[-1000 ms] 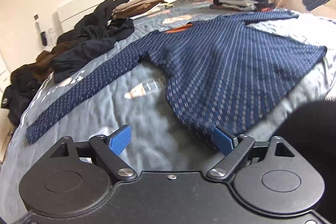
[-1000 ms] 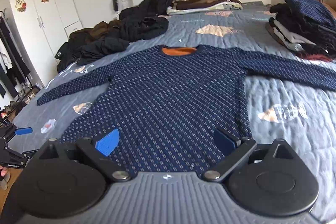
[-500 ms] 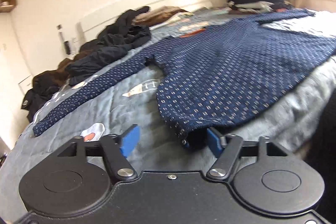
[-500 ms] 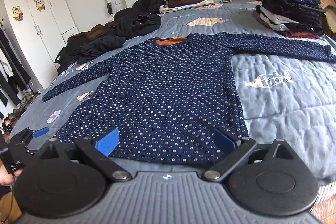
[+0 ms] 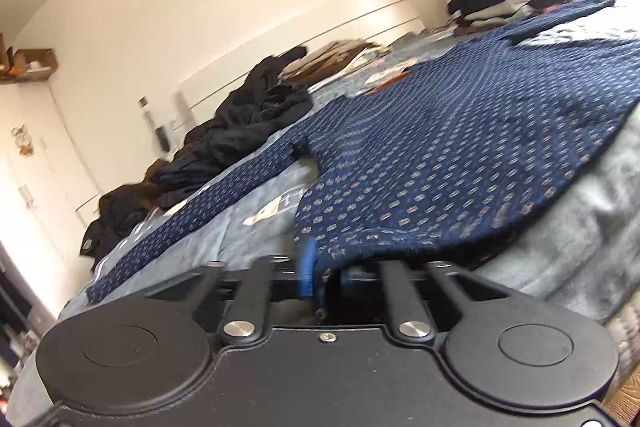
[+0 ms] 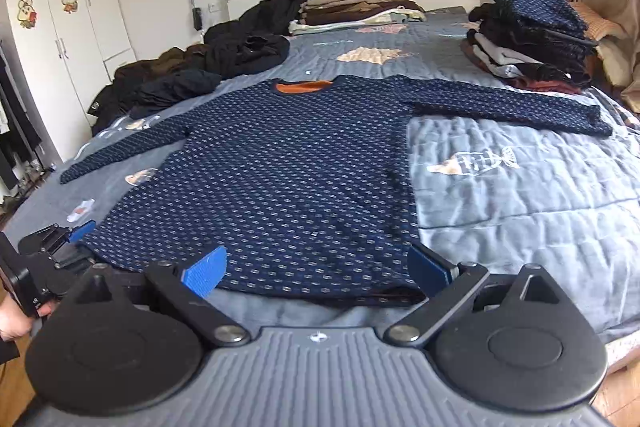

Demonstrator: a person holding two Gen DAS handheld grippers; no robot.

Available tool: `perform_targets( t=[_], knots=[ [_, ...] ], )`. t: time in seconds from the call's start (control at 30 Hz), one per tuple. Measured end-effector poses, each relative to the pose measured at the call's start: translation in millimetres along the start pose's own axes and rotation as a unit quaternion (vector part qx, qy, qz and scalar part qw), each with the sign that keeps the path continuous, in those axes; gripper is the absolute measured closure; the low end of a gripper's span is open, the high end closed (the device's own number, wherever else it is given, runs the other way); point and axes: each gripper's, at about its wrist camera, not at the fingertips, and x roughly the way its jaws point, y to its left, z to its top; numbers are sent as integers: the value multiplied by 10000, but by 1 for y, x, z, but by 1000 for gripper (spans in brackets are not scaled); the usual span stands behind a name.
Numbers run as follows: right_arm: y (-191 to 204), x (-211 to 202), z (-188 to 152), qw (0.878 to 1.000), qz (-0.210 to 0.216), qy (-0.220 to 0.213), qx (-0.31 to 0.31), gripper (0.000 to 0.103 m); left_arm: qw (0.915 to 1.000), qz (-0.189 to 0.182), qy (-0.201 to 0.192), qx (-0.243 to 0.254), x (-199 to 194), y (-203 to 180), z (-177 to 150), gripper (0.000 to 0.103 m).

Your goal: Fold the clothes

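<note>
A navy patterned sweater [image 6: 288,171] with an orange collar lies flat on the bed, sleeves spread out. In the left wrist view my left gripper [image 5: 320,269] is closing on the sweater's [image 5: 460,155] near left hem corner, and the fabric is pinched between its blue pads. From the right wrist view that same left gripper [image 6: 76,233] sits at the hem's left end, held by a hand [image 6: 12,319]. My right gripper [image 6: 316,273] stands open low over the hem near its right corner, with nothing pinched between its pads.
The grey quilted bed [image 6: 520,195] carries a heap of dark unfolded clothes [image 6: 224,59] at the far left, folded brown clothes [image 6: 356,7] by the headboard, and a folded stack [image 6: 532,35] at the far right. A white wardrobe [image 6: 64,39] stands left.
My left gripper dropped to the hem's left corner and closed on it from wide open. The right gripper drew back toward the hem's near edge and stayed open.
</note>
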Motion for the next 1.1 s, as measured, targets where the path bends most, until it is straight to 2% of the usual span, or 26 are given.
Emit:
perform_targets(
  t=[0.07,0.17,0.23,0.33,0.4,0.5,0.6,0.7,0.87,1.1],
  knots=[
    [-6,-1,-2,10000,-26,-2,67,6,9999,49,129,-42,4,2,-2,92],
    [-10,1,-6,10000,-58,5,23,6,9995,242,156,-99,6,3,-6,79],
    [-12,4,-8,9997,-150,17,-165,6,9990,152,243,-353,8,9,-5,79],
    [-20,14,-13,9963,-351,152,-765,6,9985,119,284,-452,7,14,-5,76],
    [-24,21,-19,9911,-399,237,-1248,6,9985,120,296,-452,6,15,-6,70],
    [-26,34,-29,9798,-530,305,-1905,6,9974,126,352,-614,7,21,-7,63],
    [-27,49,-37,9669,-664,280,-2448,7,9968,137,398,-679,7,22,-6,62],
    [-37,66,-36,9647,-693,328,-2520,8,9968,146,423,-668,7,22,-6,62],
    [-53,79,-30,9707,-683,304,-2282,9,9967,176,460,-651,7,20,-5,61],
    [-51,99,-32,9662,-676,396,-2455,14,9965,231,456,-666,8,20,-7,55]
  ],
)
